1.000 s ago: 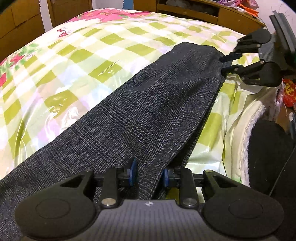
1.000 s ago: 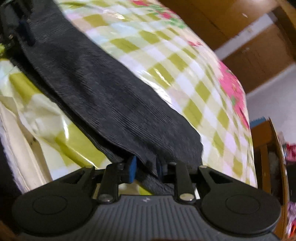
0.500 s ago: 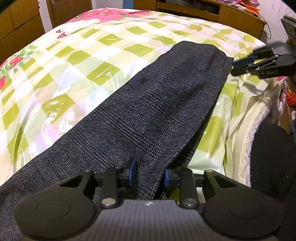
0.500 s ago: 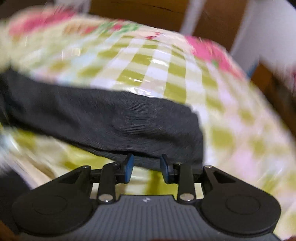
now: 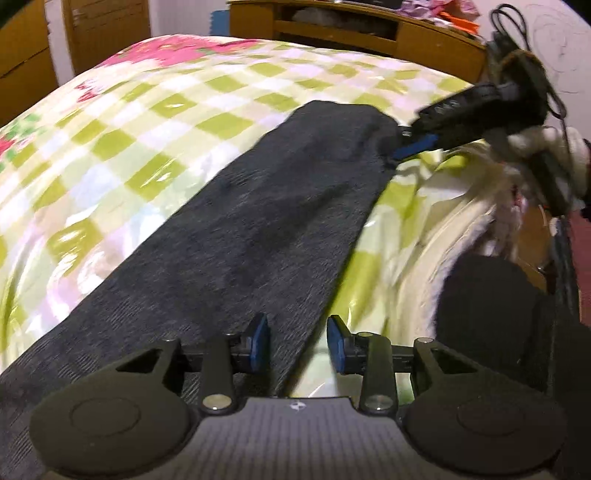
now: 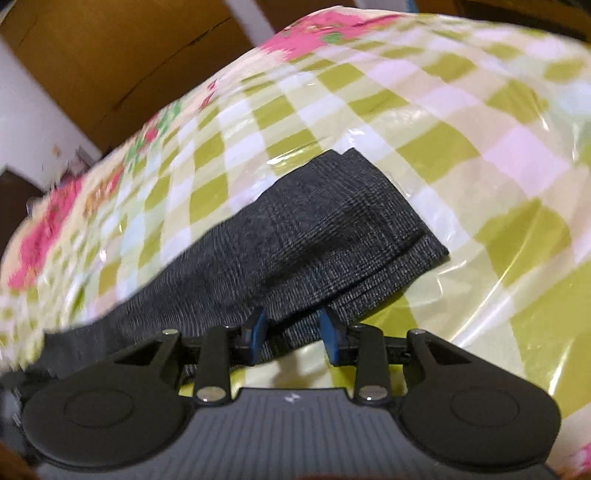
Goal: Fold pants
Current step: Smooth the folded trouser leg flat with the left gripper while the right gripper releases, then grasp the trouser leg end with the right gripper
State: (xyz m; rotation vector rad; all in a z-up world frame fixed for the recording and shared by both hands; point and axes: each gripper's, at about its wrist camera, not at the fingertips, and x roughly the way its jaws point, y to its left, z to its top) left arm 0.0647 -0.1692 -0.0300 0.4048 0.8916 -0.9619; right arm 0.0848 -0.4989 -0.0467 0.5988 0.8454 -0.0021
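Pants [image 5: 266,221] flat on checked bedcover [image 5: 155,122], both claws' jaws opening, cloth between.

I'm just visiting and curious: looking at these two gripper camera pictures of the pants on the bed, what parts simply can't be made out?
- Waist end of the pants: cut off at the lower left edge in the left wrist view.
- Whether the left gripper touches the cloth: its own body hides the spot.
- The right gripper: motion-blurred in the left wrist view.
- Clutter on the wooden shelf: too small and far.
- The pants' near part in the right wrist view: blurred, running behind the gripper body.
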